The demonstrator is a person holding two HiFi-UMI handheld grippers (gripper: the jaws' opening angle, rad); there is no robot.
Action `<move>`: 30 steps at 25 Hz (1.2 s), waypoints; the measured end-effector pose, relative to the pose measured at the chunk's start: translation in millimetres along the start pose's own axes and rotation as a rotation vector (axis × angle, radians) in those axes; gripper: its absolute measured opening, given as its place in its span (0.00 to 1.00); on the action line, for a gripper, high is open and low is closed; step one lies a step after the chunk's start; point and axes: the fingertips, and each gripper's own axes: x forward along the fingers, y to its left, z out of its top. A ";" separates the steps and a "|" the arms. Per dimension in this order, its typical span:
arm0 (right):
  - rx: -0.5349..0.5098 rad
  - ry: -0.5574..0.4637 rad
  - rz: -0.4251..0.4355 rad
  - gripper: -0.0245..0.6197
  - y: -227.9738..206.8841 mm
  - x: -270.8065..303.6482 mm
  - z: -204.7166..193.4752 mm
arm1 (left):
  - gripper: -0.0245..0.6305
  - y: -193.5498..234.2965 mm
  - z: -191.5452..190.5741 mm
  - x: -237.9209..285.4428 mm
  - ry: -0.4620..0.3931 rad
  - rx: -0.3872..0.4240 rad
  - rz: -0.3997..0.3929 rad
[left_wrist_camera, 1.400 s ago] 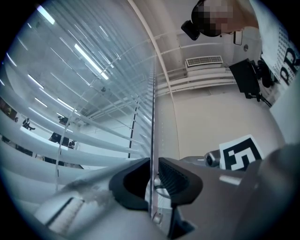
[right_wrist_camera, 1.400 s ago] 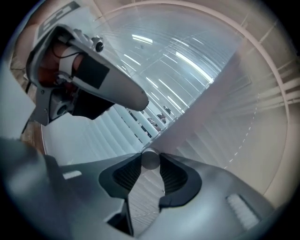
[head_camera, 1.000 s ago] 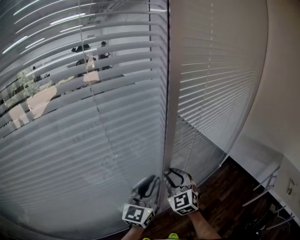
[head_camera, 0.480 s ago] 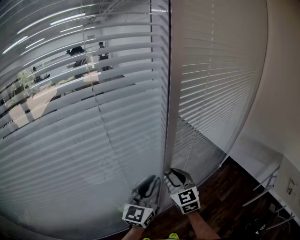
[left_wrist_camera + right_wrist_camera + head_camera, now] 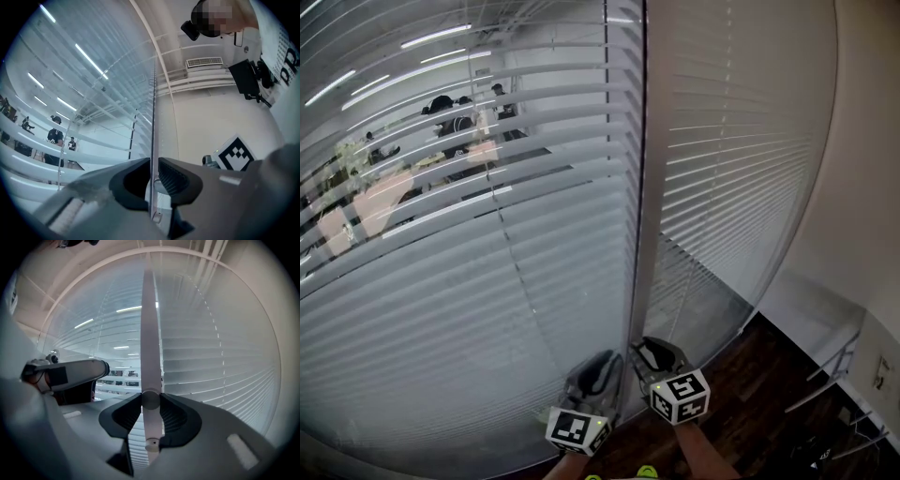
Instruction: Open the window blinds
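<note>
White slats of the left blind (image 5: 469, 281) stand tilted, and people (image 5: 450, 117) show through the gaps. The left gripper (image 5: 152, 171) pinches the wand (image 5: 150, 333) near its lower end. The right gripper (image 5: 151, 401) clamps the same wand just beside it. The wand hangs between the blinds. The right blind (image 5: 741, 169) has its slats flat.

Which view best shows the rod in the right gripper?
The right gripper view: the rod fills the centre, clamped between the fingers. The head view shows only a thin line above the right gripper; the left gripper view, not clearly.
</note>
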 end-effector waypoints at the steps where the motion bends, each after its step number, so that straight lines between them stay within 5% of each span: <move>1: 0.030 -0.008 0.006 0.24 0.0 0.0 0.4 | 0.13 0.1 0.2 -0.2 0.001 -0.001 0.001; 8: 0.189 -0.043 0.033 0.24 -0.7 -0.6 1.9 | 0.13 -1.3 -0.4 0.3 -0.004 0.005 -0.013; 30: 0.074 -0.017 0.009 0.24 3.9 0.8 2.8 | 0.13 1.7 4.2 -4.4 -0.006 0.003 -0.004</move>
